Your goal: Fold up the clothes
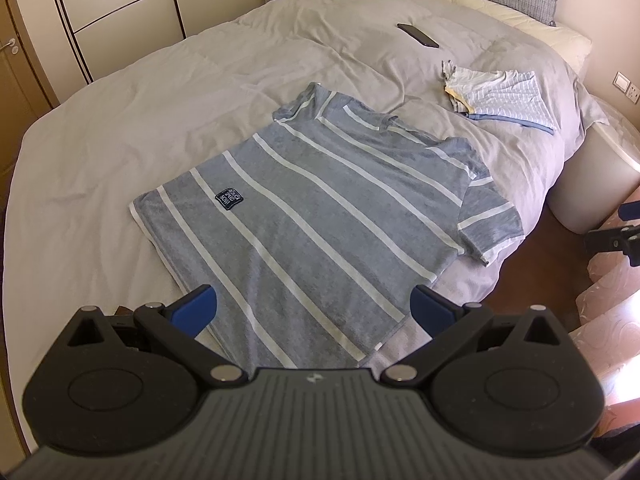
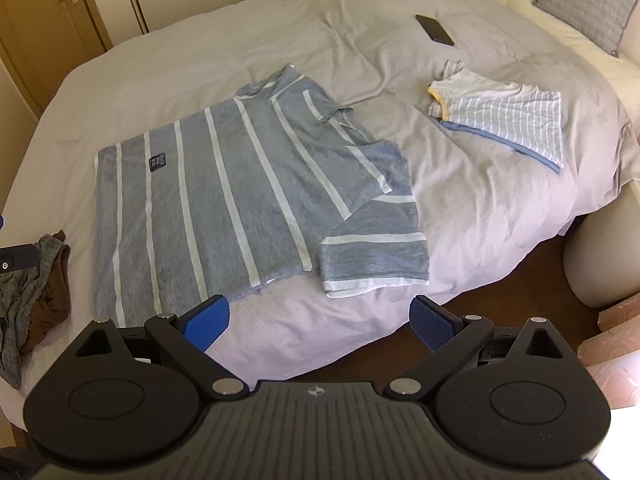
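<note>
Now the striped T-shirt [image 1: 304, 208] lies flat just ahead of both wide-spread, empty grippers, left gripper [image 1: 314, 310] over its hem, right gripper [image 2: 319, 320] nearer its sleeve [image 2: 376, 256].

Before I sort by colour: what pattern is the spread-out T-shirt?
Grey-blue T-shirt with white stripes; right wrist view.

We had the right gripper [image 2: 318, 320] above the bed's [image 2: 192, 60] near edge, blue pads [image 2: 208, 322] wide apart with nothing between them. The grey-blue striped t-shirt [image 2: 224, 192] lay spread flat just ahead of us, one sleeve [image 2: 376, 248] toward the near edge; a folded pinstriped garment [image 2: 504, 120] sat well apart to its right, with a dark phone [image 2: 435, 29] further back. At the left edge we saw a crumpled grey-and-brown pile of clothes [image 2: 32, 296] and a sliver of the left gripper [image 2: 16, 260], its state not readable.
</note>
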